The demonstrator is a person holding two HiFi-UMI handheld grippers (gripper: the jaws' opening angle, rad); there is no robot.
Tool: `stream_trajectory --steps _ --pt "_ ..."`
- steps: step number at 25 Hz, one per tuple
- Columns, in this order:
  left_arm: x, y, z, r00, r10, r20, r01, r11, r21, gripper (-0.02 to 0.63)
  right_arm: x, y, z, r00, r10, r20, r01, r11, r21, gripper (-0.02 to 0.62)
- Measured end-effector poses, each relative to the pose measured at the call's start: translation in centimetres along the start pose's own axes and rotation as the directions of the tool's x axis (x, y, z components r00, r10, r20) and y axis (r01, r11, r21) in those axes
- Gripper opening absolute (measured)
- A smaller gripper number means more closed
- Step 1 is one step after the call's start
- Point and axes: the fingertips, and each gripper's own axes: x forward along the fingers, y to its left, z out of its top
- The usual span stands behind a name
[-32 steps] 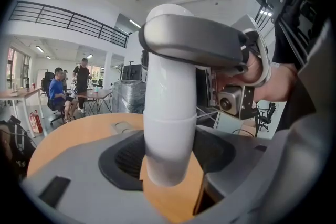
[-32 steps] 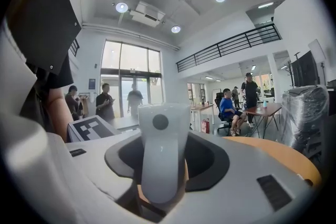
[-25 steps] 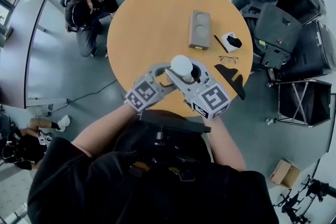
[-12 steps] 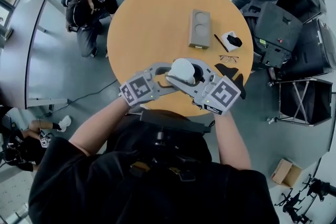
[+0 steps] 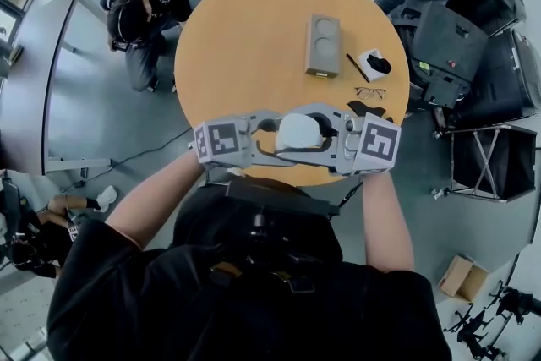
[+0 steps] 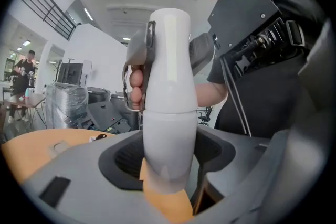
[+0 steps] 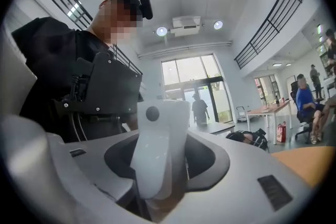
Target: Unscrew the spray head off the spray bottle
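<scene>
Head view: the spray bottle is hanging level above the near edge of the table, its long axis running gripper to gripper. Left gripper view: the left gripper is clamping its body, jaws wide. Right gripper view: the right gripper is pinching the spray head (nozzle hole showing), jaws half-closed, so it looks the better placed for the twist.
</scene>
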Motion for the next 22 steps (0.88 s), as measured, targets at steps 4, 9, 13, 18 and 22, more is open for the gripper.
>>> stream_trajectory --steps 4,9,13,18,22 --pt "-0.3 1.7 -0.3 0.995 0.103 -0.007 -0.103 0.995 0.003 0.305 -0.4 -2.6 -0.4 0.983 -0.175 -0.046 0.173 0.984 -0.053 0.307" --pt "-0.9 3.3 -0.8 0.976 0.218 -0.021 -0.218 0.976 -0.007 0.305 -2.1 -4.9 -0.5 0.939 -0.343 -0.038 0.34 0.938 -0.07 0.394" --pt "-0.8 4.1 -0.2 0.964 0.266 0.013 -0.266 0.964 -0.01 0.305 -3.0 -5.6 -0.2 0.913 -0.408 0.0 0.407 0.912 -0.054 0.408" --pt "-2.1 5.5 0.0 0.932 0.361 0.028 -0.36 0.932 -0.037 0.305 -3.5 -6.5 0.0 0.855 -0.517 0.035 0.518 0.855 -0.023 0.408" --pt "-3.6 7.7 0.0 0.875 0.484 0.019 -0.481 0.874 -0.067 0.305 -3.7 -7.5 -1.0 0.804 -0.594 0.009 0.594 0.804 0.0 0.408"
